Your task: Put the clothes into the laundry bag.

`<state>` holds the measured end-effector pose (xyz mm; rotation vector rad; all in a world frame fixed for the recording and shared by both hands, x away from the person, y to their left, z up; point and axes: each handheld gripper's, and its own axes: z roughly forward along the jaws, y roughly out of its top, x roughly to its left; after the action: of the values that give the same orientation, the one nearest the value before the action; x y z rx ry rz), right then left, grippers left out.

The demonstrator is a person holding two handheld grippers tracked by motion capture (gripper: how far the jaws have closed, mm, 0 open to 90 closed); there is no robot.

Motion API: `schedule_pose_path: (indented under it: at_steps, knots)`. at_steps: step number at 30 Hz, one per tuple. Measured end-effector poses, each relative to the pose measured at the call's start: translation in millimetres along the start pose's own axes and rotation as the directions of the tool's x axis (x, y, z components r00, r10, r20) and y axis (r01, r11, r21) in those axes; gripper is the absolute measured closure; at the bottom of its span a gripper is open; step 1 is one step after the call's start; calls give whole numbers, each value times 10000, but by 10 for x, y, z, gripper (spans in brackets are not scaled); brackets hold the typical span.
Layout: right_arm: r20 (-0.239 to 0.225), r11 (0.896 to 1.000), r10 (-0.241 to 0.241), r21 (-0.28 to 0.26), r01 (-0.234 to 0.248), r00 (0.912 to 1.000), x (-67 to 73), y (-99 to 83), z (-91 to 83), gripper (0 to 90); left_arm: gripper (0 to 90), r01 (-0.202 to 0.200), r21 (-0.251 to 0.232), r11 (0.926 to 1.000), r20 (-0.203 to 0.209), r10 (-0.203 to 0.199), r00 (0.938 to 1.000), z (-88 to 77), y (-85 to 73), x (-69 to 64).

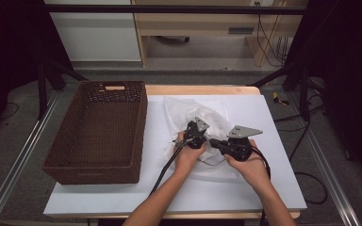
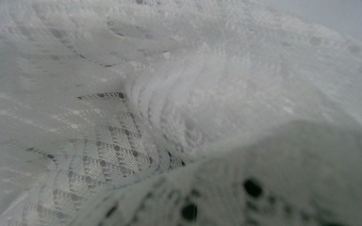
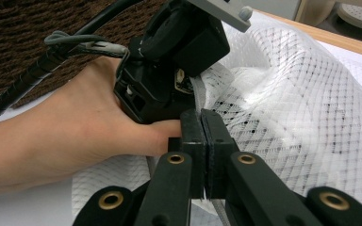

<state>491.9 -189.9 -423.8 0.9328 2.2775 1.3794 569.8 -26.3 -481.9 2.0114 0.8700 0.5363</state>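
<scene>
high view: white mesh cloth [image 1: 202,132] lies crumpled, both grippers' jaws clenched on it.

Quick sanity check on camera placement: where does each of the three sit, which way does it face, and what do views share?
High view: above the person's side, facing forward and down on the white table; forearms, left gripper, right gripper.
Left gripper view: pressed close into the white mesh laundry bag.
Right gripper view: along its shut jaws clamping the bag's edge; left hand beyond.
Shared by high and right gripper views: brown woven basket, bag, left gripper.
</scene>
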Motion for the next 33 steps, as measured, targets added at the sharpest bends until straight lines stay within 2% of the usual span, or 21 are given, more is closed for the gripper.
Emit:
schedule_pose_path:
  at_steps: [15, 24, 31, 33]
  knots:
    - [-30, 10000, 50, 40, -50, 10000, -12, -20, 19, 894, 900, 20, -6, 10000, -163, -20, 9999, 47, 29, 17]
    - [-51, 10000, 42, 60, -42, 10000, -13, -29, 38, 894, 900, 141, 193, 9997, -170, -138, 9998, 69, 48, 33]
    - [-28, 10000, -35, 71, 35, 10000, -2, -30, 30, 894, 900, 2, 210, 9998, -156, 1, 9999, -78, 24, 29]
    - [-36, 9999, -77, 94, 78, 10000, 4, -31, 24, 894, 900, 85, 123, 9999, -111, -84, 9999, -146, 7, 34]
